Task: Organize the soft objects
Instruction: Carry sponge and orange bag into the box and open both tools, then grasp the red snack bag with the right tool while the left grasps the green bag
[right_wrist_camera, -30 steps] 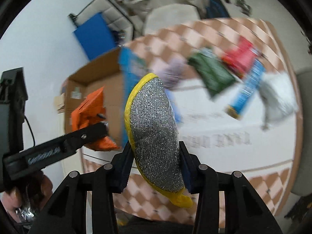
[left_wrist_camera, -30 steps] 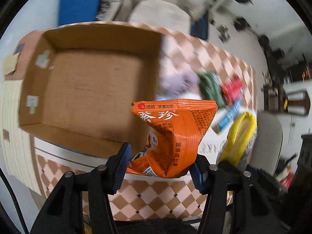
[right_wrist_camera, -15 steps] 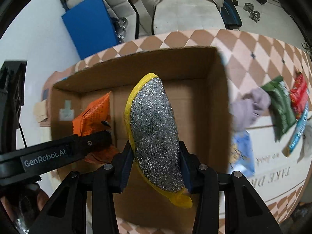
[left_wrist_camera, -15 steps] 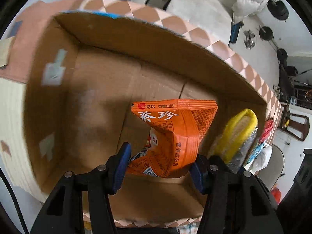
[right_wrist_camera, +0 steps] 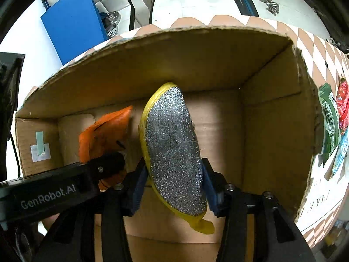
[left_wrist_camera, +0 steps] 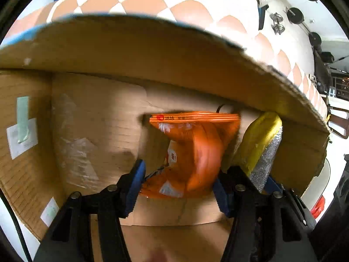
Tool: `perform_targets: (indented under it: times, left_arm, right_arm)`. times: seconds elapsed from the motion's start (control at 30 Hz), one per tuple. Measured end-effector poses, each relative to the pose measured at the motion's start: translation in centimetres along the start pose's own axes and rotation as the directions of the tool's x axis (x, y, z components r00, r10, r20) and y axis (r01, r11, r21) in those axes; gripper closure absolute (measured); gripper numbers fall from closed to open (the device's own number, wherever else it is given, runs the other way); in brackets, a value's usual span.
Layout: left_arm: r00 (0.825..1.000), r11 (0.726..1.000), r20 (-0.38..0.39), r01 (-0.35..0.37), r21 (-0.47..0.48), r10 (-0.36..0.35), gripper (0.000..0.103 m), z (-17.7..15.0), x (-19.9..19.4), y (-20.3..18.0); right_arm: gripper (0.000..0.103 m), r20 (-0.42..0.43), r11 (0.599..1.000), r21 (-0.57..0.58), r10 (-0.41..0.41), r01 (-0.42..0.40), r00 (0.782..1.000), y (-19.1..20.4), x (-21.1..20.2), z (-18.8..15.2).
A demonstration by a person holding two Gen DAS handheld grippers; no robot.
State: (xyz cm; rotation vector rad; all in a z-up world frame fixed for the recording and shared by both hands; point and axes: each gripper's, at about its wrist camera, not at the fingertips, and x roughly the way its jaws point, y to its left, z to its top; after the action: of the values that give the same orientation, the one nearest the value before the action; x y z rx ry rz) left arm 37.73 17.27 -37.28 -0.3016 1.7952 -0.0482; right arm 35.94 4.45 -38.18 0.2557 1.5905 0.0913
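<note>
My left gripper [left_wrist_camera: 177,185] is shut on an orange snack packet [left_wrist_camera: 192,152] and holds it low inside an open cardboard box [left_wrist_camera: 152,50]. My right gripper [right_wrist_camera: 173,179] is shut on a yellow sponge with a silver glitter face [right_wrist_camera: 172,148], also inside the box [right_wrist_camera: 196,65], just right of the packet [right_wrist_camera: 104,135]. The sponge shows in the left wrist view [left_wrist_camera: 259,144] beside the packet. The left gripper's arm [right_wrist_camera: 54,192] crosses the right wrist view at lower left.
The box stands on a table with an orange-and-white checked cloth [right_wrist_camera: 309,41]. Green [right_wrist_camera: 330,120], red [right_wrist_camera: 343,100] and blue [right_wrist_camera: 341,150] packets lie on the table right of the box. A blue panel [right_wrist_camera: 72,21] and white cushions stand beyond the table.
Both grippers have moved from above the table over the box and down into it, carrying the packet and sponge. The box walls now fill both views.
</note>
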Motion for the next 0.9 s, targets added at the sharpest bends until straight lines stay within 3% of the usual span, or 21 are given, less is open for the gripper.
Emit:
perform_targets:
  times: [0.03, 0.07, 0.13, 0.2, 0.27, 0.33, 0.5, 0.63, 0.73, 0.9]
  left_arm:
    - [1.000, 1.000, 0.015, -0.002, 0.007, 0.002, 0.030, -0.4, -0.4, 0.0]
    - [0.999, 1.000, 0.045, -0.025, 0.019, 0.024, 0.018, -1.0, -1.1, -0.3]
    - [0.995, 0.998, 0.088, -0.052, 0.043, 0.048, 0.008, -2.0, -2.2, -0.5]
    - [0.991, 0.996, 0.120, -0.068, 0.059, 0.061, 0.006, -3.5, -3.3, -0.7]
    - [0.982, 0.993, 0.171, -0.095, 0.074, 0.081, 0.001, -5.5, -4.9, -0.9]
    - [0.966, 0.988, 0.234, -0.128, 0.081, 0.106, 0.000, -7.6, -6.2, -0.9]
    - [0.924, 0.982, 0.357, -0.174, 0.077, 0.135, 0.000, -11.7, -9.4, 0.6]
    - [0.900, 0.977, 0.411, -0.195, 0.083, 0.145, 0.000, -14.4, -11.1, 0.8]
    - [0.882, 0.976, 0.449, -0.202, 0.082, 0.144, 0.000, -17.3, -11.7, 1.5]
    - [0.851, 0.975, 0.505, -0.208, 0.074, 0.143, 0.000, -19.2, -12.7, 2.0]
  right_arm:
    - [0.030, 0.001, 1.000, -0.014, -0.010, 0.010, 1.000, 0.1, -0.2, -0.2]
    - [0.029, 0.003, 1.000, -0.024, -0.001, 0.001, 1.000, 0.2, -0.5, -0.4]
    - [0.019, -0.001, 0.999, -0.039, 0.000, 0.000, 1.000, 0.5, -1.7, -1.0]
    - [0.008, 0.010, 0.998, -0.054, -0.009, 0.010, 1.000, 0.7, -2.7, -1.7]
    - [0.007, 0.023, 0.997, -0.066, -0.028, 0.029, 0.999, 0.8, -3.9, -2.6]
    - [0.000, 0.046, 0.995, -0.084, -0.046, 0.050, 0.998, 0.9, -5.5, -3.9]
    - [0.000, 0.120, 0.990, -0.120, -0.065, 0.080, 0.991, 0.9, -8.8, -7.5]
    - [0.000, 0.161, 0.992, -0.118, -0.032, 0.051, 0.987, 0.7, -10.8, -10.5]
    - [0.000, 0.205, 0.990, -0.122, -0.049, 0.075, 0.978, 0.6, -11.6, -12.7]
    - [0.000, 0.253, 0.988, -0.128, -0.048, 0.082, 0.966, 0.8, -13.1, -16.0]
